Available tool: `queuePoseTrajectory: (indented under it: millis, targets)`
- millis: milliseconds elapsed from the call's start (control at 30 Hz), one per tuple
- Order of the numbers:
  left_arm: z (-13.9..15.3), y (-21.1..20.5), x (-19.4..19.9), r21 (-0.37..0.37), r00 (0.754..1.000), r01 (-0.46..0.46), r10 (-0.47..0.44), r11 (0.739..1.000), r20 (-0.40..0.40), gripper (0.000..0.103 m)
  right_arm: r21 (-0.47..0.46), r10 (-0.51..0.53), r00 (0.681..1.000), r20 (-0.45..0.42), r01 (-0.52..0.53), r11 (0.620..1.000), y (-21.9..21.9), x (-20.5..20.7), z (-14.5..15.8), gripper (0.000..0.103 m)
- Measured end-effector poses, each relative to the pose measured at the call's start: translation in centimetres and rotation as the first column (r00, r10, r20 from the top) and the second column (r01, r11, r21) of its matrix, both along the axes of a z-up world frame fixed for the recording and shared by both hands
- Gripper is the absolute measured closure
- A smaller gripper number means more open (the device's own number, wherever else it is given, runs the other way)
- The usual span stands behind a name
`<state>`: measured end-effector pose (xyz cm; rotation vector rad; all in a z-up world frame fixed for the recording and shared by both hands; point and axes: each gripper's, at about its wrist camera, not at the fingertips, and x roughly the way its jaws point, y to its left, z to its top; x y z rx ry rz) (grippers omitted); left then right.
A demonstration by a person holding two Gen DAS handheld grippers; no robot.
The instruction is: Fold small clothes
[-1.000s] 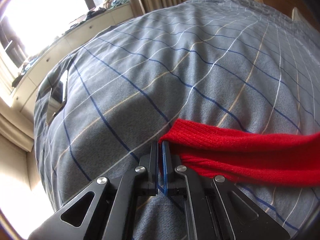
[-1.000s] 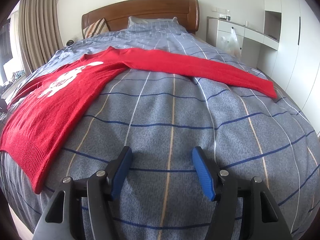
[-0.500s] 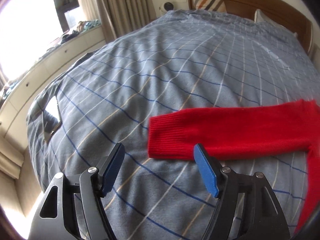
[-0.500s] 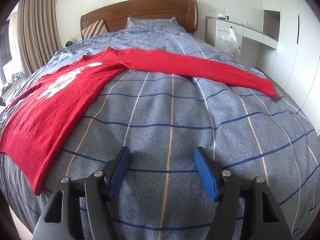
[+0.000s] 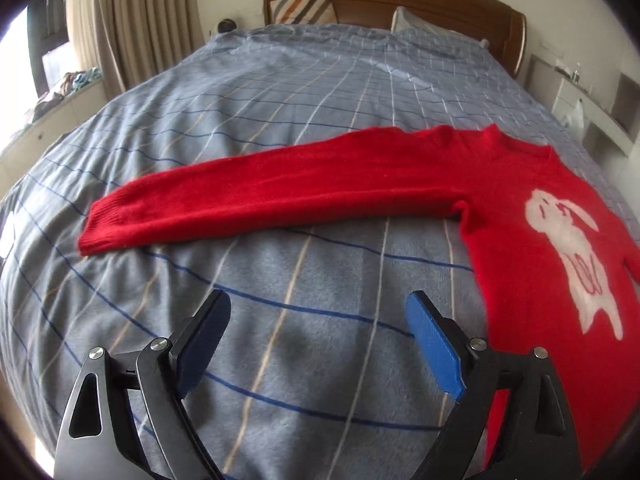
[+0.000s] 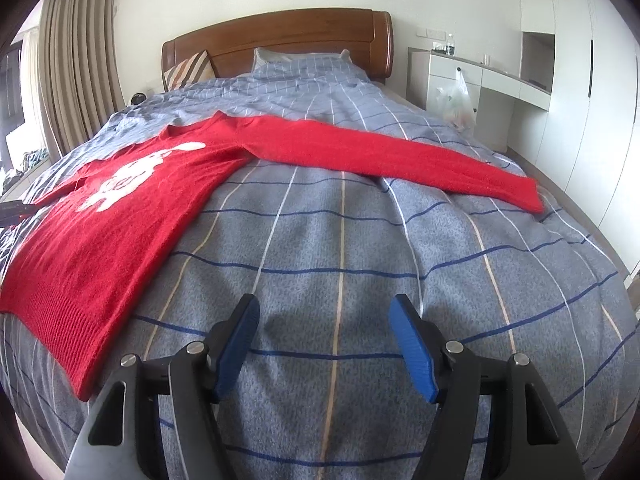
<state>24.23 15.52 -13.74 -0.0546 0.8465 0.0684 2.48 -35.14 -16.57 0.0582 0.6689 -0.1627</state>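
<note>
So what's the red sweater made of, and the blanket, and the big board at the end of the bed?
The red sweater looks like soft knitted wool or acrylic yarn: fuzzy surface, ribbed hem and cuff. The blanket looks like brushed, fleecy fabric, matte and slightly speckled, with woven-looking stripes; the exact fibre can't be told. The headboard looks like polished brown wood, with a glossy sheen.

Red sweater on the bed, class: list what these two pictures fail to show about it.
- Left wrist view: the sweater's hem and far sleeve are cut off by the picture's right edge.
- Right wrist view: the far sleeve's cuff runs off the left edge.
- Both views: the white figure is too distorted to identify surely.
- Its back lies hidden against the blanket.
</note>
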Motion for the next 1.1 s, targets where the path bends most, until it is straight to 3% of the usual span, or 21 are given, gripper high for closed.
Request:
queuePoseTrajectory:
  millis: [100, 167, 333, 733, 1100]
  targets:
    - [-1.8, 0.1, 2.3, -0.031, 0.999, -0.014, 0.012, 0.999, -0.053, 0.0, 0.013, 0.004, 1.0, -0.008, -0.004, 1.0, -0.1, 0.3, -0.2, 0.036]
    - [-3.0, 0.3, 3.0, -0.03, 0.996, -0.007, 0.004, 1.0, -0.084, 0.0, 0.039, 0.003, 0.999, -0.037, -0.002, 0.999, -0.4, 0.7, -0.7, 0.035]
    - [-3.3, -0.4, 2.0, 0.006, 0.999, -0.008, 0.008, 1.0, -0.037, 0.0, 0.08, -0.012, 0.999, -0.052, 0.016, 0.997, -1.0, 0.9, -1.3, 0.029]
    - [-3.4, -0.2, 1.9, 0.002, 0.999, -0.009, 0.009, 1.0, -0.036, 0.0, 0.055, -0.01, 0.998, -0.056, 0.013, 0.998, -0.5, 0.9, -1.7, 0.021]
    - [-3.4, -0.2, 1.9, 0.003, 0.999, -0.009, 0.009, 1.0, -0.035, 0.0, 0.052, -0.009, 0.999, -0.054, 0.011, 0.999, -0.5, 0.9, -1.8, 0.02]
